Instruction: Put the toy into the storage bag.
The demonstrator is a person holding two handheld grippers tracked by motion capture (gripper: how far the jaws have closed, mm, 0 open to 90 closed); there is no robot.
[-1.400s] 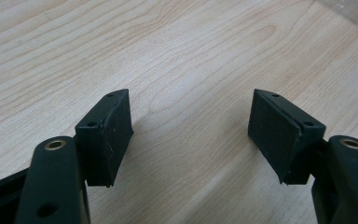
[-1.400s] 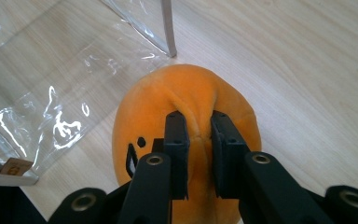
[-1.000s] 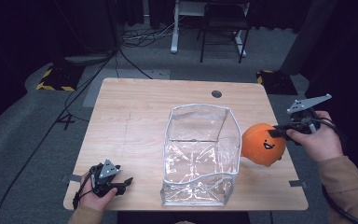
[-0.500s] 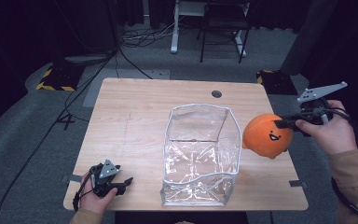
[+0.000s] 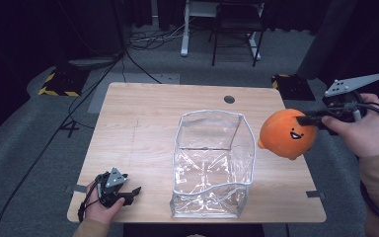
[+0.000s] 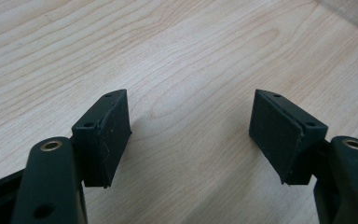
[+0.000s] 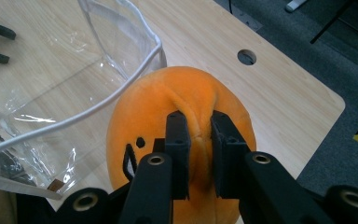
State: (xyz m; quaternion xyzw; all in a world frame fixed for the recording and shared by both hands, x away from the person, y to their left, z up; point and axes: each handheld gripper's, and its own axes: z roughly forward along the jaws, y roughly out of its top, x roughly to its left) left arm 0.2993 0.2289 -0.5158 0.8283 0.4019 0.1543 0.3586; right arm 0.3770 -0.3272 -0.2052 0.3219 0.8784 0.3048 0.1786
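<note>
- Left gripper (image 5: 131,192): sits at the near left corner of the table (image 5: 143,118), held low in the person's left hand (image 5: 101,207). In the left gripper view its 2 jaws stand wide apart with bare wood grain between them; nothing held. The pads (image 6: 109,135) hover just over the tabletop, though contact is hard to judge from this angle.
- Clear bag (image 5: 212,163): transparent plastic with a white-piped rim, standing open-topped at the near centre of the table, just right of the left gripper. Walls are crumpled near the base. Interior looks empty as far as the reflections allow.
- Orange plush toy (image 5: 286,133): round, with a small black face printed on it. It is up in the air at the table's right edge, just beside the bag's upper right rim and apart from it in the high view.
- Right gripper (image 7: 196,154): clamped on the plush. The right gripper view shows the 2 jaws close together, pinching a raised ridge of orange fabric on top of the toy, face side turned toward the bag.
- Right hand (image 5: 362,131): holds that gripper out past the right table edge, with its grey plate tilted up above it.
- Round cable hole (image 5: 229,99): in the tabletop near the far edge, beyond the bag.
- Far off: a chair (image 5: 237,24) on the grey floor past the table.
</note>
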